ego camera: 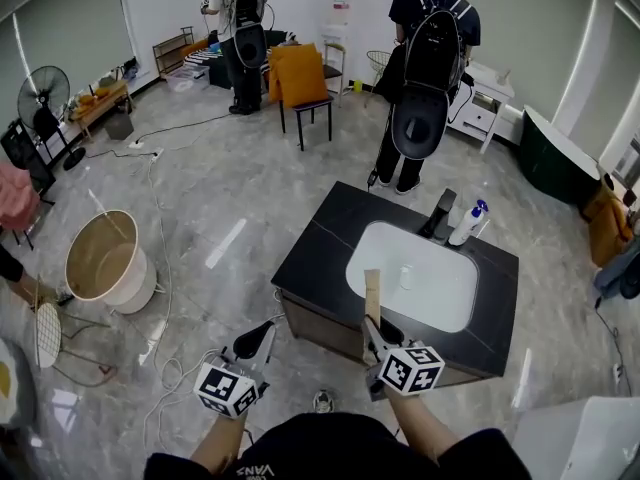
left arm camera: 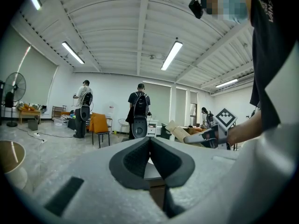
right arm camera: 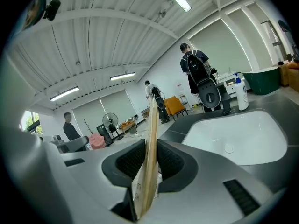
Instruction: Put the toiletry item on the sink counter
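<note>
Black sink counter lies ahead of the right claw, clamped on 1 thin toiletry packet. Released too far ahead, it could drop into the basin. Left claw closed, empty.

The left gripper has its dark pads pressed together, with nothing between them. Just right of the tongs and a little ahead, the right gripper is held out on a bare forearm. Its marker cube sits on top, and a tan flat pack juts from its front end. Far ahead, past the tips, a person with a backpack stands facing away. Another person stands further left, beside an orange chair. At the far left is a standing fan, and a round tub sits low on the left.
</note>
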The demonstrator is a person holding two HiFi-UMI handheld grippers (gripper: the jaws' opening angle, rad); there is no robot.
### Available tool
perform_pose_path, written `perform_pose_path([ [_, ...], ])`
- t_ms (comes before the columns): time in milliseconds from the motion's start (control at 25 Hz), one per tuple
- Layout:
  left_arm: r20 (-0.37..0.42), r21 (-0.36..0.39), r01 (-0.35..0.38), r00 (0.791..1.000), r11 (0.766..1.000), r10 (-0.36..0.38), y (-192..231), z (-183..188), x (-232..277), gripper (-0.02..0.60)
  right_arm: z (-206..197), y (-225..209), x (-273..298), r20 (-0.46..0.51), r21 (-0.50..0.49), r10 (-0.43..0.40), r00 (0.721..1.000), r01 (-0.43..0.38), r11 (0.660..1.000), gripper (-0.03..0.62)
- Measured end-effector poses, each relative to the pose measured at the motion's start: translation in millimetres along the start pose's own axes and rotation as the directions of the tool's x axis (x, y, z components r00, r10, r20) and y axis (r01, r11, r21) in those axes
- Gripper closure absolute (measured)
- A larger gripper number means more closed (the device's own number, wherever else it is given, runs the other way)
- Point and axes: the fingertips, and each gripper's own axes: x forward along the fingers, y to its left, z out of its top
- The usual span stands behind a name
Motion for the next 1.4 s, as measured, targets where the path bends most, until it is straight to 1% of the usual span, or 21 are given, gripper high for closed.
perform_pose_path([
  [160,0.006,-0.001,-0.021,1.0,1.0,0.021,11.1,0.5,27.0,0.572,12.7,-18.7,22.6,-0.009,-0.009,0.013,1.0,-0.013,1.0,0.514],
  [280,0.005,-0.007,-0.036,0.999,0.999,0.036,19.5,-0.1,37.8,0.572,20.5,-24.2,37.9,-0.012,-0.013,0.019,1.0,-0.019,1.0,0.514],
  [560,-0.011,-0.004,-0.015,1.0,1.0,0.015,36.4,-3.2,62.8,0.572,28.2,-31.2,68.9,-0.019,-0.001,0.015,1.0,-0.015,1.0,0.514],
  [680,-0.019,-0.006,0.017,1.0,1.0,-0.017,49.5,-3.5,75.5,0.572,31.2,-33.0,82.3,-0.01,0.014,-0.009,1.0,0.009,1.0,0.514],
  [880,-0.028,-0.002,0.09,0.996,0.996,-0.09,73.7,3.1,98.7,0.572,38.5,-36.7,103.8,0.003,0.035,-0.07,0.998,0.07,0.997,0.514],
  [1200,-0.035,0.006,0.191,0.981,0.982,-0.19,118.5,13.9,136.4,0.572,47.2,-42.5,150.7,0.02,0.049,-0.166,0.986,0.165,0.985,0.514],
  [1400,-0.045,0.012,0.239,0.97,0.971,-0.238,145.8,13.5,150.3,0.572,40.5,-49.6,188.2,0.0,0.045,-0.226,0.974,0.225,0.973,0.514],
])
